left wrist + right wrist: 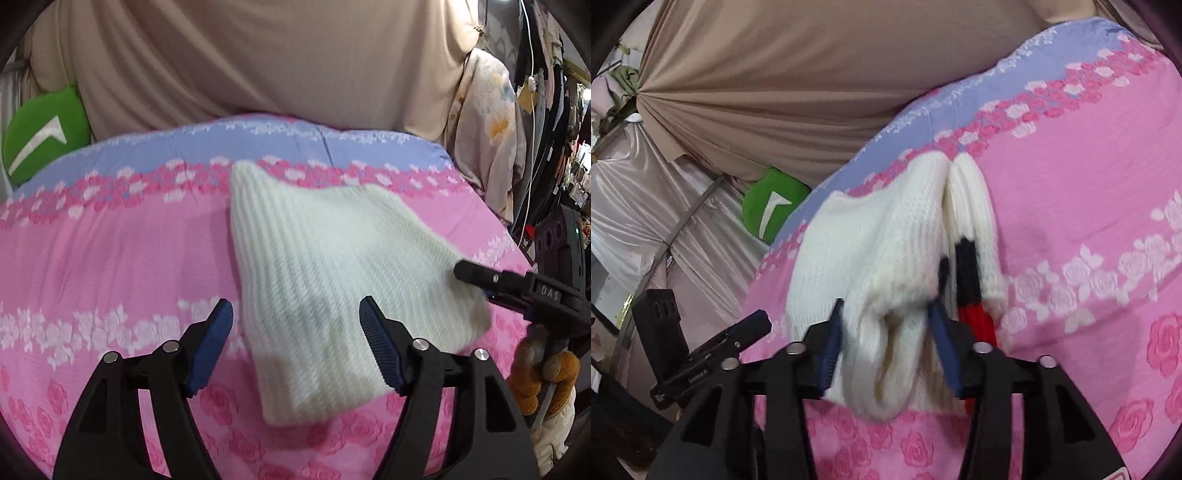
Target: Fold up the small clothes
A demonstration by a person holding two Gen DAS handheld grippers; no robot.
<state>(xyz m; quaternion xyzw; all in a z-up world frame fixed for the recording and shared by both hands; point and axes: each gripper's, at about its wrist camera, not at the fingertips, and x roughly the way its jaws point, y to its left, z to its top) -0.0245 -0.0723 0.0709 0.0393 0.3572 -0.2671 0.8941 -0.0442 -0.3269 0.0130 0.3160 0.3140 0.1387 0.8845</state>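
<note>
White knit [886, 258] seemingly between right claw [886, 332]

this is a lived-in bedroom in a home. a bed [110, 240] fills both views, spread with a pink rose-print sheet with a lilac band along its far edge, and a green cushion [44, 133] with a white mark sits at the bed's far corner against a draped beige curtain [258, 55]. to the right in the left wrist view, a floral garment [484, 125] and dark clothes [554, 92] hang crowded together with a white cable [532, 74] among them, while the right wrist view shows shiny pale fabric [639, 206] hung beside the bed.
</note>
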